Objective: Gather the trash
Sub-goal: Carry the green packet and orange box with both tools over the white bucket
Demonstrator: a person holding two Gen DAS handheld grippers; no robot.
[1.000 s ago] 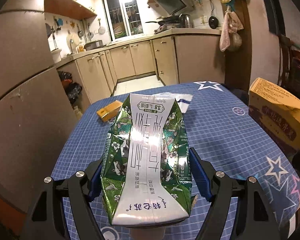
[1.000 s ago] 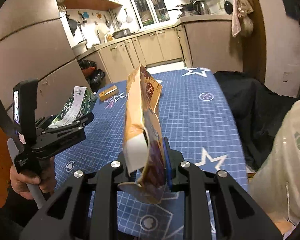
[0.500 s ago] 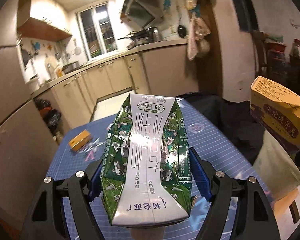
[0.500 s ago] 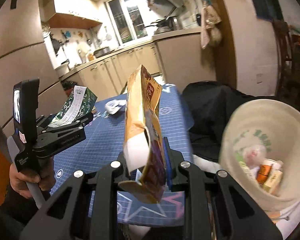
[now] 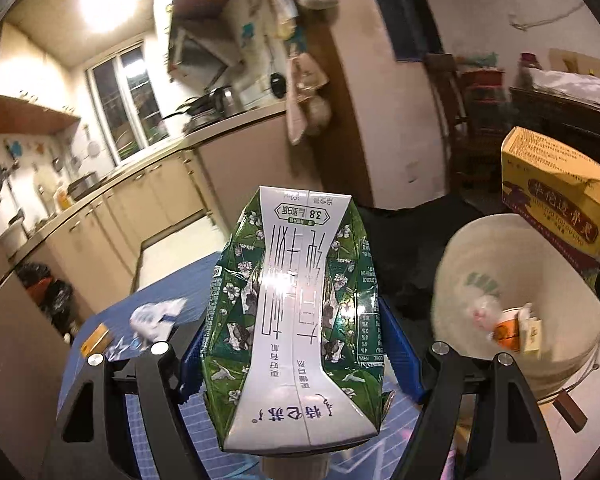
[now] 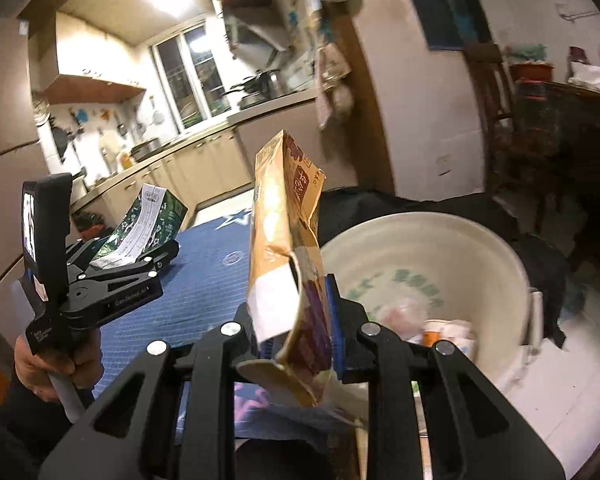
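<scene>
My left gripper (image 5: 296, 344) is shut on a crumpled green and white milk carton (image 5: 296, 320), held upright above the blue table (image 5: 168, 292). In the right wrist view the same carton (image 6: 144, 224) shows at the left in that gripper (image 6: 156, 256). My right gripper (image 6: 296, 312) is shut on a flattened yellow and purple box (image 6: 288, 248), which the left wrist view catches as a box (image 5: 560, 204) at the right edge. A cream trash bucket (image 6: 428, 240) with several bits of trash inside stands beyond the table's right edge, also the bucket (image 5: 516, 264) low right.
A crumpled white and blue wrapper (image 5: 156, 314) and a small orange box (image 5: 96, 338) lie on the blue star-patterned table. A dark cloth (image 6: 380, 204) drapes behind the bucket. Kitchen cabinets (image 5: 112, 216) run along the far wall. A person's hand (image 6: 48, 368) grips the left handle.
Both grippers have swung to the right with their loads. The table has slid left in both views and the cream bucket has come into view, larger now.
</scene>
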